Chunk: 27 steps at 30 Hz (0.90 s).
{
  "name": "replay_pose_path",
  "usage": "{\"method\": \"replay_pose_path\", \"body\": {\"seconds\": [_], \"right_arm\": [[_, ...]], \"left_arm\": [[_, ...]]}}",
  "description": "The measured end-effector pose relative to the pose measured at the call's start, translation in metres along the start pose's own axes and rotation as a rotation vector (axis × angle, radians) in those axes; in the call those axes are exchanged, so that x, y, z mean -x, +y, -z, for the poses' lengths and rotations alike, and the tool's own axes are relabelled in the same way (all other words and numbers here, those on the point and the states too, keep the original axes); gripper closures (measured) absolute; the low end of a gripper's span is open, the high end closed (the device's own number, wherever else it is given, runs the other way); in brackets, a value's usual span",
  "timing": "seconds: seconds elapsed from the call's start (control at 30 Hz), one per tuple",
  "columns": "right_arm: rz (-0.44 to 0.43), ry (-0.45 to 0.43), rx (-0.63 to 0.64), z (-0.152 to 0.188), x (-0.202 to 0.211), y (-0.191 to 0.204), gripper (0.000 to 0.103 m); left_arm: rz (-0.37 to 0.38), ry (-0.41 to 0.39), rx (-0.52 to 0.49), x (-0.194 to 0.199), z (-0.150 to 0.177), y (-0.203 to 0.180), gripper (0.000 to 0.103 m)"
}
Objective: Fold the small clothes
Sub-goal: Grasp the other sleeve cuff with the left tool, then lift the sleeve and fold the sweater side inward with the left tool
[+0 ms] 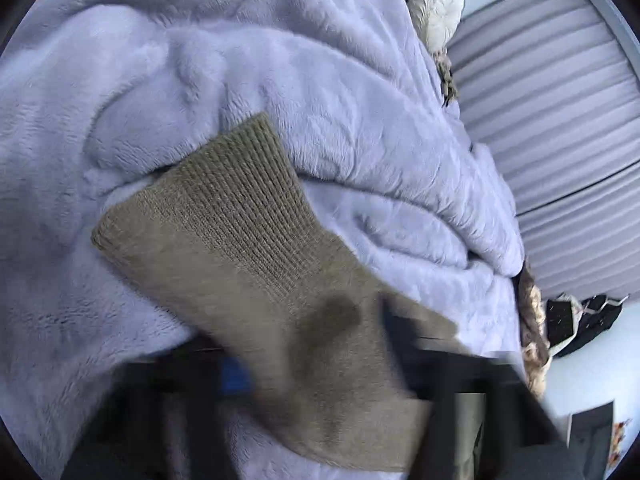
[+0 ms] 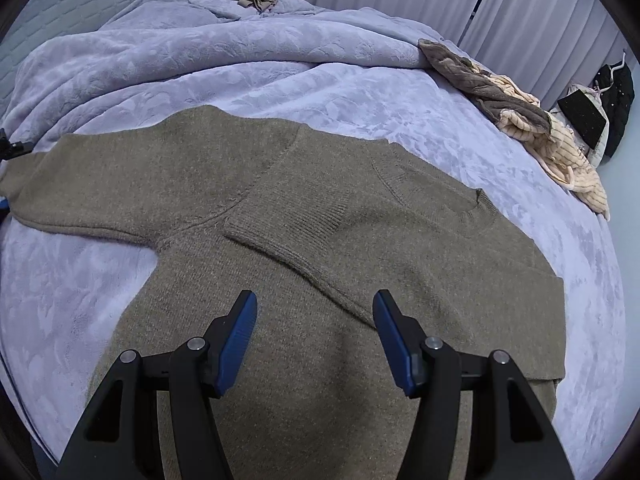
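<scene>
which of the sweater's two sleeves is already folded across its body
The sleeve whose ribbed cuff lies across the chest of the olive sweater, nearest the open right gripper. The other sleeve stretches flat out sideways onto the blanket.

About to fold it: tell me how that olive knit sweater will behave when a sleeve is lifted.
The sweater is probably floppy: one sleeve already lies folded flat across the body. Its thick knit suggests some weight. The plush blanket may drag on it.
</scene>
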State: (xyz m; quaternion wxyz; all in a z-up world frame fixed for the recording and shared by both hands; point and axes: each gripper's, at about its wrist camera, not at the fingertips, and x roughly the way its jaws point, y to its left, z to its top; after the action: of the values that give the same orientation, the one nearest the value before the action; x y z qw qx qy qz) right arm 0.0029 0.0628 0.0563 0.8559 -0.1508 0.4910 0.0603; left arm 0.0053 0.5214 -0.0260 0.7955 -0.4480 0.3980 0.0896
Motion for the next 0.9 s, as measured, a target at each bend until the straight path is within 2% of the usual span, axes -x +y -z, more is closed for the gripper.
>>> {"method": "replay_pose_path", "body": {"seconds": [0.07, 0.3, 0.6, 0.77, 0.9], "right_arm": [[0.009, 0.006, 0.014, 0.001, 0.0, 0.003, 0.039], [0.016, 0.019, 0.045, -0.007, -0.002, 0.014, 0.039], [-0.013, 0.039, 0.041, -0.046, -0.017, 0.036, 0.039], [0.01, 0.092, 0.053, -0.076, -0.043, 0.062, 0.039], [0.031, 0.188, 0.114, -0.082, -0.074, 0.1, 0.039]], "left_arm": [[0.01, 0.013, 0.009, -0.005, 0.002, 0.005, 0.095], [-0.034, -0.09, -0.035, 0.037, 0.013, -0.012, 0.095], [-0.181, -0.142, -0.176, 0.059, 0.024, -0.06, 0.095], [-0.228, -0.157, -0.236, 0.082, 0.032, -0.077, 0.095], [-0.279, -0.172, -0.286, 0.094, 0.04, -0.089, 0.095]]}}
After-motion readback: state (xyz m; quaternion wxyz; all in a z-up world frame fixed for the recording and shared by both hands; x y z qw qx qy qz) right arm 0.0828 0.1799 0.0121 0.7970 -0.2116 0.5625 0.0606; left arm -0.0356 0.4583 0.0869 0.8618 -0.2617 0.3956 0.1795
